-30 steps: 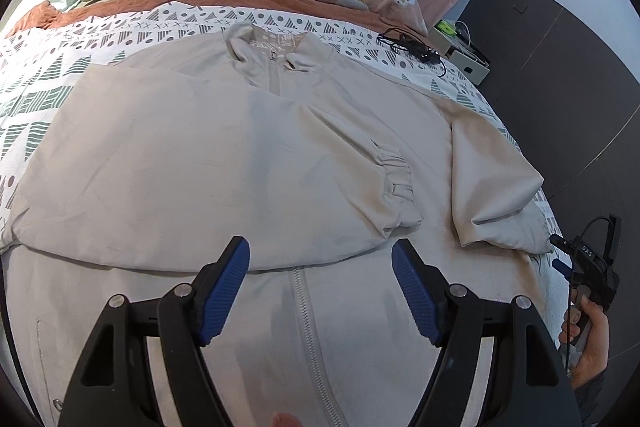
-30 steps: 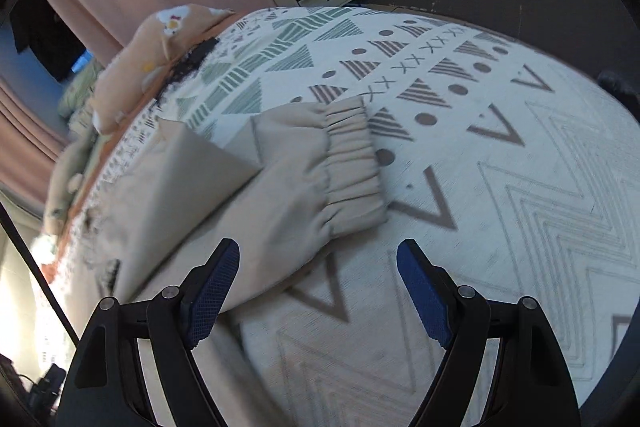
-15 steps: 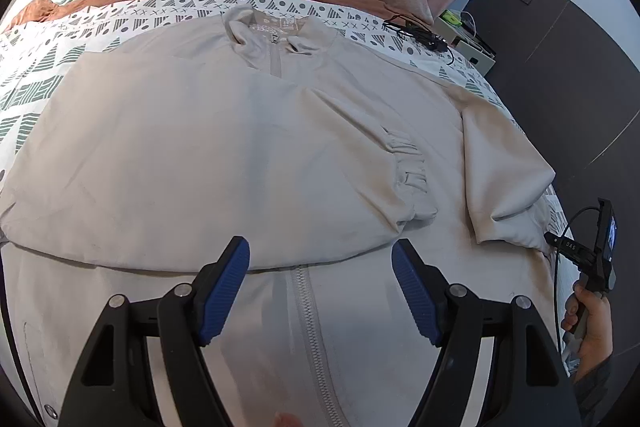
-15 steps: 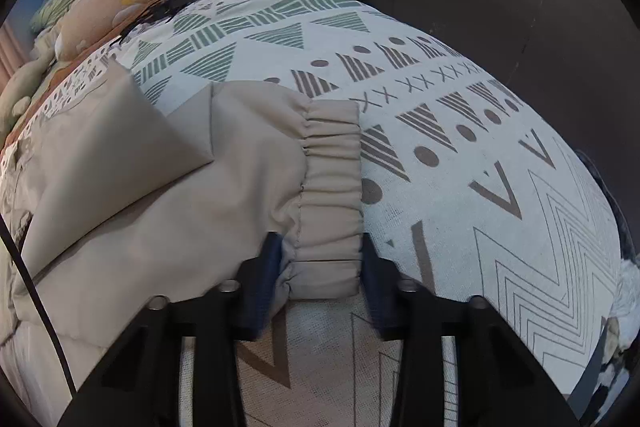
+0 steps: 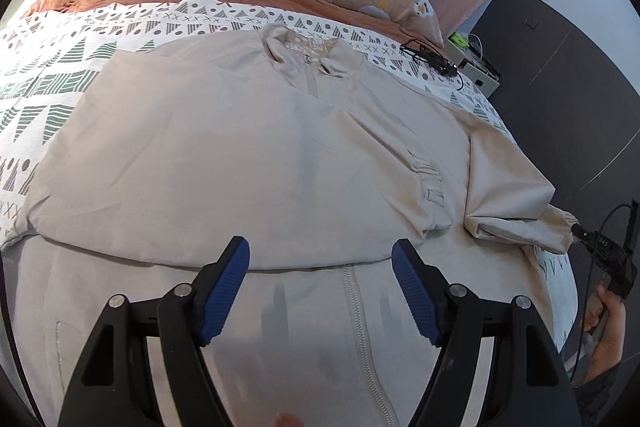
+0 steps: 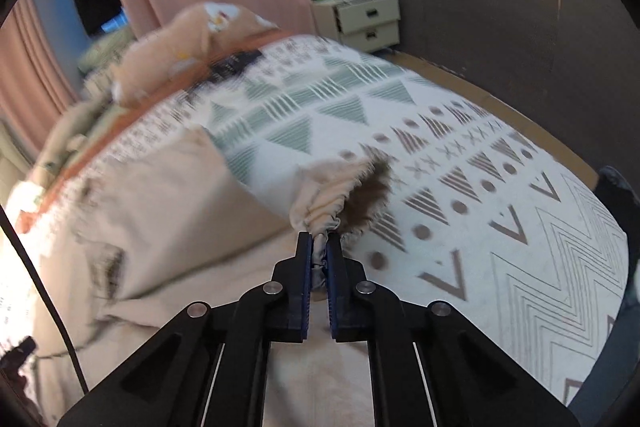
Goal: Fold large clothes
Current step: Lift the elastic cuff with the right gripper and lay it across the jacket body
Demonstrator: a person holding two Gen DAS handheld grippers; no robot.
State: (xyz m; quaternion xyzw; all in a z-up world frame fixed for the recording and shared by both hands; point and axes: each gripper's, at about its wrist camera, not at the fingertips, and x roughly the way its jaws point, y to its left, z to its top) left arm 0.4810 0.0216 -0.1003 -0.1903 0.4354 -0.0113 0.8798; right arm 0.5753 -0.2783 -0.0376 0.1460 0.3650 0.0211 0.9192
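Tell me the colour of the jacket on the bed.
Plain beige jacket, clearest in the left wrist view.

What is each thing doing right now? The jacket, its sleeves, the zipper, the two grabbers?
Jacket: spread flat on the bed, front up.
Zipper: closed.
Left-side sleeve: folded across the chest.
Right-side sleeve: not folded in, cuff lifted and bunched.
Left gripper: open, holding nothing.
Right gripper: shut on the cuff.
Drawers: closed.
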